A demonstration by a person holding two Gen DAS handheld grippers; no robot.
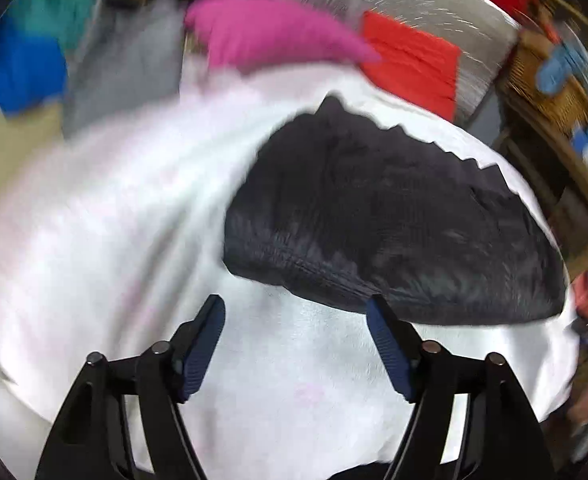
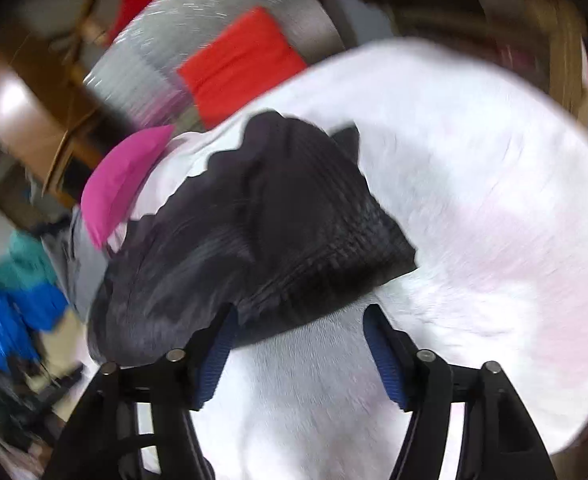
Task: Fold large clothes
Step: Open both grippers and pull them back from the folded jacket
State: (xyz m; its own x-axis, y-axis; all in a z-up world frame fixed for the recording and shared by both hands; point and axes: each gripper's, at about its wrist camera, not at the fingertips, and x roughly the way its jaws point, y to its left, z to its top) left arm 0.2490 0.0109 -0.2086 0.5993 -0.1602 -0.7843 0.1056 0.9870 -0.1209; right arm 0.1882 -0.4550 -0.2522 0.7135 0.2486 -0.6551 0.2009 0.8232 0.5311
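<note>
Black garment, crumpled and ribbed, lies bunched on the white-covered surface. No readable writing; both views blurred. Left gripper fingers wide apart, nothing held; right gripper the same, at the garment's near edge. Beyond it: pink cloth, red cloth, grey cloth, blue-teal cloth.

The dark garment on the white cloth is viewed closely from above by both wrist cameras, from opposite sides.
</note>
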